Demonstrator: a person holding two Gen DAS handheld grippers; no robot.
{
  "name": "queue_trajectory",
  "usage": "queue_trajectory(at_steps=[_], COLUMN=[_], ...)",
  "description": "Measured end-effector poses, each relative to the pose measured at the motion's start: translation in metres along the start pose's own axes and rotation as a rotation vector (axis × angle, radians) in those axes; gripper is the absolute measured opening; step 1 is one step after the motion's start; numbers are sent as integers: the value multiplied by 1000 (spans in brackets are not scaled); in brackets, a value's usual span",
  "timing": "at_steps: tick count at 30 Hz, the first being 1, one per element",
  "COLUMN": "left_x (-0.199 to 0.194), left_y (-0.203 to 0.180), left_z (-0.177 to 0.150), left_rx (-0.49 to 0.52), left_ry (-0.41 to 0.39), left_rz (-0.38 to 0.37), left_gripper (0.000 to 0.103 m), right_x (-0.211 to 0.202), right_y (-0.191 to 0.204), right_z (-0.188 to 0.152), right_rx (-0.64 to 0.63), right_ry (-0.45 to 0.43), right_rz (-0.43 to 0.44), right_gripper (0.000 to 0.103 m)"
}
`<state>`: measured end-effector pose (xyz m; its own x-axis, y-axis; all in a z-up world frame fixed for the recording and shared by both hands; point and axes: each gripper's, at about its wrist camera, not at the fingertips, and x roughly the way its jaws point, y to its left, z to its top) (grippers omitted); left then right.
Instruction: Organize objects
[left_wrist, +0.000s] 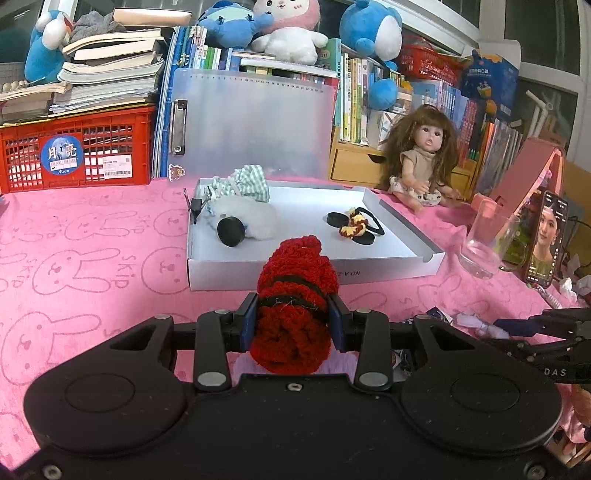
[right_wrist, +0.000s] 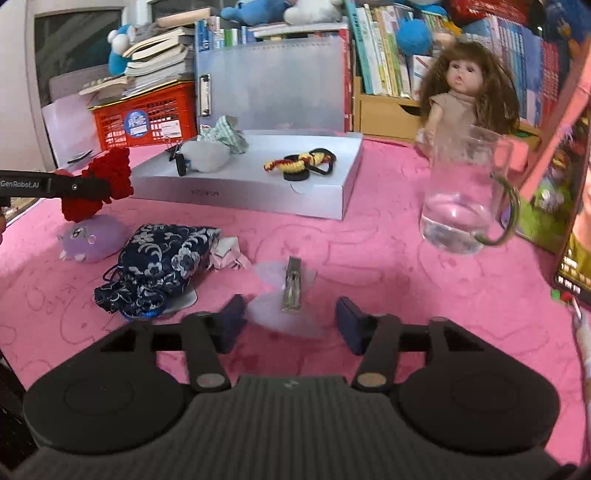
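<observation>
Just short of the white box (left_wrist: 391, 267), the left gripper (left_wrist: 293, 325) clamps a red knitted scrunchie (left_wrist: 295, 291); released early, it drops outside the box. Farther from the box, the right gripper (right_wrist: 291, 323) stands parted around a pale hair clip (right_wrist: 291, 288), unpinched and easily nudged away

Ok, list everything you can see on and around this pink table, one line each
Red knitted piece: one, red with black bands, in left gripper.
White box: one, mid-table, holding hair ties and small items.
Brocade pouch: one, navy and silver, on cloth.
Purple toy: one, beside pouch.
Hair clip: one, metallic, ahead of right gripper.
Glass mug: one, clear, right.
Doll: one, brown hair, behind box.
Red crate: one, back left.
Left gripper: closed on knitted piece.
Right gripper: open, empty.
</observation>
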<state>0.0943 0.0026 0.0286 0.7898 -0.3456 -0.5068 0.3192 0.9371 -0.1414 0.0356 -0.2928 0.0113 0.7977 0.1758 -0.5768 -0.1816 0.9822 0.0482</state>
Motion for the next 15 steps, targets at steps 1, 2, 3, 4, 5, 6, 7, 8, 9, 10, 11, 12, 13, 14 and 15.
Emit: queue_trajectory(at_steps=[1, 2, 3, 4, 5, 6, 7, 8, 9, 10, 11, 12, 13, 14, 15], left_x=[0, 0, 0, 0, 0, 0, 0, 0, 0, 0, 0, 0, 0, 0, 1], left_y=[-1, -1, -2, -2, -2, -3, -3, -3, -3, -3, -3, -3, -2, -2, -2], left_z=[0, 0, 0, 0, 0, 0, -1, -1, -1, 0, 0, 0, 1, 1, 1], left_rx=[2, 3, 3, 2, 2, 3, 4, 3, 2, 2, 0, -2, -3, -5, -6], left_ry=[-2, -3, -3, -4, -4, -5, -5, -6, -6, -5, -6, -6, -6, -6, -6], left_rz=[0, -1, -3, -4, -5, -6, -6, -5, -6, -6, -6, -6, -6, -5, -4], left_gripper=[36, 37, 37, 36, 36, 36, 37, 36, 36, 36, 37, 37, 36, 37, 37], right_x=[0, 0, -1, -1, 0, 0, 1, 0, 0, -1, -1, -2, -3, -3, -3], right_y=[2, 2, 2, 2, 1, 1, 0, 0, 0, 0, 1, 1, 1, 1, 1], right_z=[-1, 0, 1, 1, 2, 3, 3, 4, 3, 4, 4, 5, 6, 7, 8], right_rx=[-4, -1, 13, 24, 33, 41, 52, 59, 62, 62, 61, 61, 62, 64, 64], right_ry=[-4, -5, -7, -7, -7, -9, -12, -13, -15, -19, -23, -27, -30, -33, -35], right_rz=[-16, -20, -16, -16, -23, -30, -33, -31, -29, -31, -33, -34, -34, -34, -34], right_gripper=[45, 40, 34, 30, 23, 20, 20, 20, 20, 20, 19, 19, 19, 19, 19])
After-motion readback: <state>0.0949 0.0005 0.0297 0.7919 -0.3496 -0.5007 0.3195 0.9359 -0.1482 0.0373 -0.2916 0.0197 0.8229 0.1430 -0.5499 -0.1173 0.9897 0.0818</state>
